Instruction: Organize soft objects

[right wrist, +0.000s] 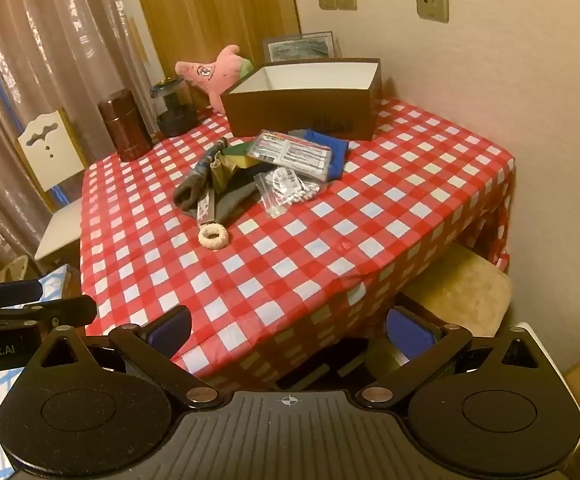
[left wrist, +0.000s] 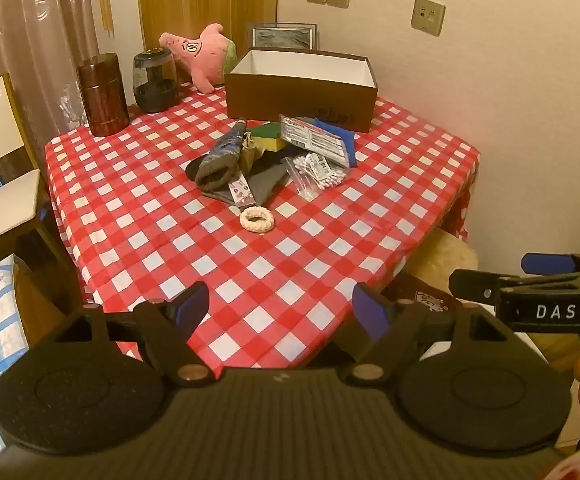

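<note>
A pile of small items lies mid-table: a rolled grey-blue sock [left wrist: 220, 160] [right wrist: 196, 178], a green-yellow sponge [left wrist: 268, 136], a blue cloth [left wrist: 343, 138] [right wrist: 335, 152], a flat plastic packet [left wrist: 315, 140] [right wrist: 293, 154], a bag of cotton swabs [left wrist: 315, 172] [right wrist: 288, 188] and a cream scrunchie [left wrist: 256, 220] [right wrist: 213, 235]. An open brown box [left wrist: 301, 98] [right wrist: 301, 110] stands behind the pile. A pink plush star [left wrist: 200, 54] [right wrist: 210, 74] leans at the back. My left gripper [left wrist: 280, 308] and right gripper [right wrist: 290, 332] are open and empty, held off the table's near edge.
The table has a red-white checked cloth [left wrist: 250, 264] [right wrist: 290, 256]. A brown canister [left wrist: 104, 94] [right wrist: 124, 126] and a dark glass jar [left wrist: 154, 80] [right wrist: 174, 108] stand at the back left. A white chair [left wrist: 2, 184] [right wrist: 56, 184] is on the left, a cushioned stool [right wrist: 457, 292] on the right.
</note>
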A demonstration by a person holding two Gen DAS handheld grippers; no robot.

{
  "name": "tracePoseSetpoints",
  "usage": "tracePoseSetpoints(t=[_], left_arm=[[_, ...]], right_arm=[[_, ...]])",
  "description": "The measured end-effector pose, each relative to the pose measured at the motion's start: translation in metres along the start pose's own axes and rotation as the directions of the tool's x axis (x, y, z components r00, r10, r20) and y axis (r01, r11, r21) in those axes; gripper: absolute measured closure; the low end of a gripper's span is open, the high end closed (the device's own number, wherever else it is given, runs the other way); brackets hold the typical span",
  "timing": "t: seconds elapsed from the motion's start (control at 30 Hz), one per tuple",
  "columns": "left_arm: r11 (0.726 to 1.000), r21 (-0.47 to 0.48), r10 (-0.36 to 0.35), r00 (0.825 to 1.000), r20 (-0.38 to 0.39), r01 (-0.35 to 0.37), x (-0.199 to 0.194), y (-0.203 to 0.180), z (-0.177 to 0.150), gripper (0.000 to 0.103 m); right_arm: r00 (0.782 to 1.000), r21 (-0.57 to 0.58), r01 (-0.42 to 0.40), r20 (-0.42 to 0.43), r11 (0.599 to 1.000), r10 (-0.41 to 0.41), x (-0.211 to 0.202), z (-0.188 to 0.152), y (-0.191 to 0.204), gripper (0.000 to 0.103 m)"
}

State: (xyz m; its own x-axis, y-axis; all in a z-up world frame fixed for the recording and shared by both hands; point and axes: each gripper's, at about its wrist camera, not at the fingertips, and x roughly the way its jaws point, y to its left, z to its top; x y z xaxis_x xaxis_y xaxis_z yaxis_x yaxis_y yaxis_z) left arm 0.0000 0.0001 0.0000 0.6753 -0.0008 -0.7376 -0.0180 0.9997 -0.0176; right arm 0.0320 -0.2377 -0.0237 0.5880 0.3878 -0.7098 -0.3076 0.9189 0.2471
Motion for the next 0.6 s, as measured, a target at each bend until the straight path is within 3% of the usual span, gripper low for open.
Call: tracePoseSetpoints(t=[0.6], left_arm=[[1.000, -0.002, -0.002, 1.000, 0.004, 0.002, -0.0002, 0.0001, -0.0001, 0.026]], right_arm=[[1.000, -0.007, 0.007, 0.011, 1.000, -0.007, -0.0020, -0.0005, -0.0005, 0.000]])
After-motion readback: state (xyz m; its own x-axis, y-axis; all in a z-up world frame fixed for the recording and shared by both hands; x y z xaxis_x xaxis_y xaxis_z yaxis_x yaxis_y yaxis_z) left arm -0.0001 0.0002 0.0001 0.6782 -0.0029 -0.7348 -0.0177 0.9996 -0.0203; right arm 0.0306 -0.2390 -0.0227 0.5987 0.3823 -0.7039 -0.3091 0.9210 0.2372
